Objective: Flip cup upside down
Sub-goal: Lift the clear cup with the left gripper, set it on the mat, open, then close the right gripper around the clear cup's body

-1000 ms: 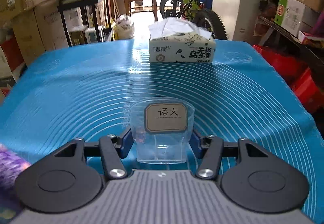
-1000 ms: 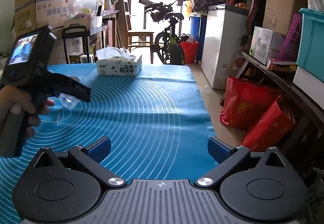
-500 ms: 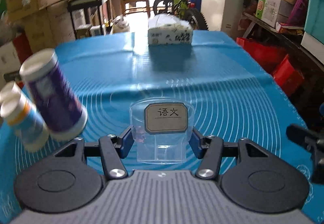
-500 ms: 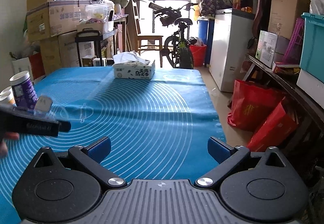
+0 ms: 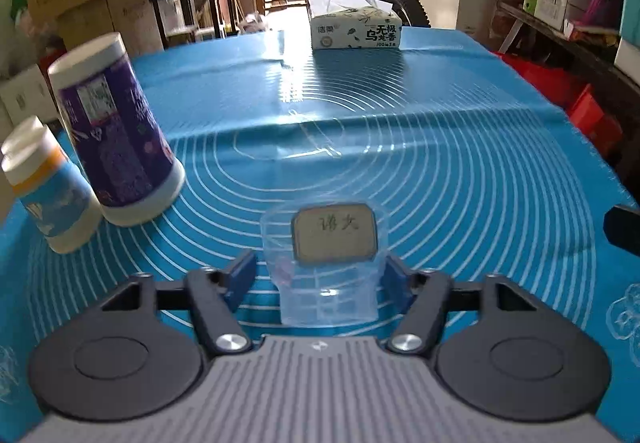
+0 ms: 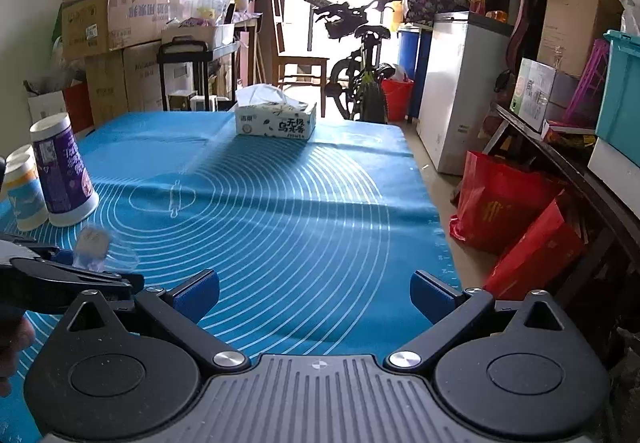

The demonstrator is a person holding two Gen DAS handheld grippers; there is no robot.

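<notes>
A clear plastic cup (image 5: 326, 275) with a tan label stands between the fingers of my left gripper (image 5: 320, 277) on the blue mat (image 5: 440, 147). The left pad stands a little off the cup wall; the right pad is at the wall. The jaws look opened off the cup. In the right wrist view the cup (image 6: 92, 249) shows at the left beside the left gripper's black fingers (image 6: 68, 275). My right gripper (image 6: 316, 293) is open and empty above the mat's near edge.
A purple canister (image 5: 116, 127) and two white-capped bottles (image 5: 48, 191) stand at the mat's left. A tissue box (image 5: 356, 29) sits at the far edge. Red bags (image 6: 516, 219) and shelves stand to the right of the table.
The left gripper came down toward the mat with the cup and its fingers spread apart off the cup. The right gripper stayed open and hardly moved.
</notes>
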